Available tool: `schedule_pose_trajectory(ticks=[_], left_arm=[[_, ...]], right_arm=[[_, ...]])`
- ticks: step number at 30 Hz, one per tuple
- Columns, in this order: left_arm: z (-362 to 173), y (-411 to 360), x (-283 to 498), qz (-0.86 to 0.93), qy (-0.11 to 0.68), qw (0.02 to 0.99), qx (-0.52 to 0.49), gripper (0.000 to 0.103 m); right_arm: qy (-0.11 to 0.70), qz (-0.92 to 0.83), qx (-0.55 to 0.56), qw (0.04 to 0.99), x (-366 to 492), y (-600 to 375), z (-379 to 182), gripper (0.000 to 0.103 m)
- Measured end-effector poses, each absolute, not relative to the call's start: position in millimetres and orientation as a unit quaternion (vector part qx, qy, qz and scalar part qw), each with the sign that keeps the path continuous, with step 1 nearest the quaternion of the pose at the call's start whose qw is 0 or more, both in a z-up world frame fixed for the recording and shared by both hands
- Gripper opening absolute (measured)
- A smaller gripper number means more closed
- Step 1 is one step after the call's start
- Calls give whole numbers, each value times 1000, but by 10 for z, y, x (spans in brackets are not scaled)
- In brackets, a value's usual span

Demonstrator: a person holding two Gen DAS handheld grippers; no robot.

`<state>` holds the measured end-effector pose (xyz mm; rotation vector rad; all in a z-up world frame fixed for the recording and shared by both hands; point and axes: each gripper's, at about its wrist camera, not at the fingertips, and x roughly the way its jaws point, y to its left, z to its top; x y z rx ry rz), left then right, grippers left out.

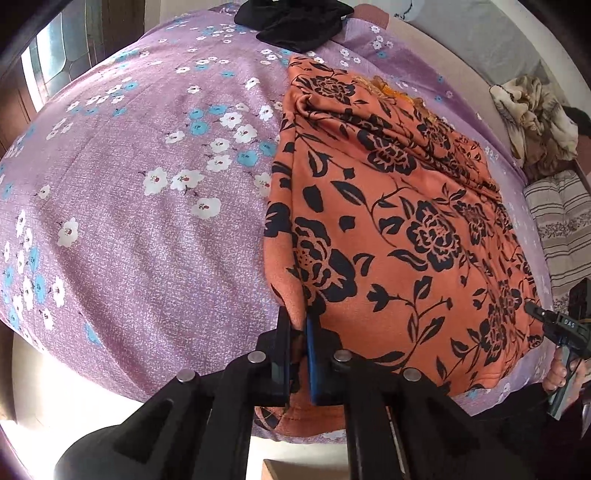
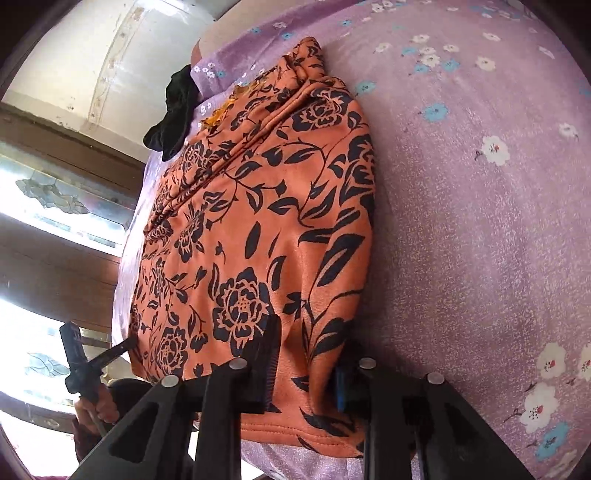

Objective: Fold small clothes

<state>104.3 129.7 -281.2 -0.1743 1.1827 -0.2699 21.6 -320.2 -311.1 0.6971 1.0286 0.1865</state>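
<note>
i see a purple bedsheet [image 1: 129,240] with white and blue flowers. at its far edge lies a black cloth [image 1: 295,26]. off to the right sit a crumpled beige heap [image 1: 535,118] and a striped cushion [image 1: 561,229]. a window [image 2: 55,199] glows left.

Right gripper [image 2: 304,373] at near hem of orange floral garment [image 2: 258,221].

Its jaws straddle a raised fold of the garment's hem; whether the pads press the cloth cannot be told. The garment lies on a purple flowered bedsheet [image 2: 480,221]. A black cloth [image 2: 173,118] lies at its far end. The left gripper [image 2: 122,347] touches its left corner.
</note>
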Motion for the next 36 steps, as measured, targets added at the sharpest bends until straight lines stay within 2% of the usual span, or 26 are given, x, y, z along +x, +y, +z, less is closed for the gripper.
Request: schedule_pose_trajectory(ticks=[6,8,9,10,12,14,15,16,20,24,28,32,36], left_arm=[[-2720,1263,1036,-150,532,830,-75,8],[-2827,1226,1061,-130,551,823,-52,21],[-2889,1194,1076,-125,559,818,-43,35],[-2900,1174,1065,-133,556,819,-42,44],[-2885,1090,1025,-152,551,820,-25,54],[-2895,1023,989,-158,549,821,-3,52],[-2895,1015,982,-159,548,821,1,34],[-2896,1019,987,-165,551,818,-3,8],[-2875,1117,1039,-194,555,807,-58,7],[-2655,1130,1093,-237,525,812,-96,6],[-2240,1204,1340,-279,487,816,-138,6],[-1933,1258,1909,-280,469,820,-169,6],[-1777,1219,2862,-251,460,831,-183,7]], right_arm=[[395,115,341,845,204,-3249,-2793,18],[388,127,349,844,233,-3259,-2764,18],[399,123,345,841,268,-3239,-2793,18],[415,117,340,836,301,-3214,-2840,18],[458,112,337,815,378,-3170,-2979,21],[488,101,334,800,399,-3173,-3080,21],[490,101,336,798,399,-3181,-3090,22],[488,106,340,797,385,-3197,-3095,23],[480,124,319,808,309,-3140,-3058,24],[451,127,265,843,214,-2944,-2851,9],[376,169,320,853,193,-3030,-2524,9],[308,197,375,852,462,-3213,-2182,8],[267,161,378,871,1156,-3463,-1841,8]])
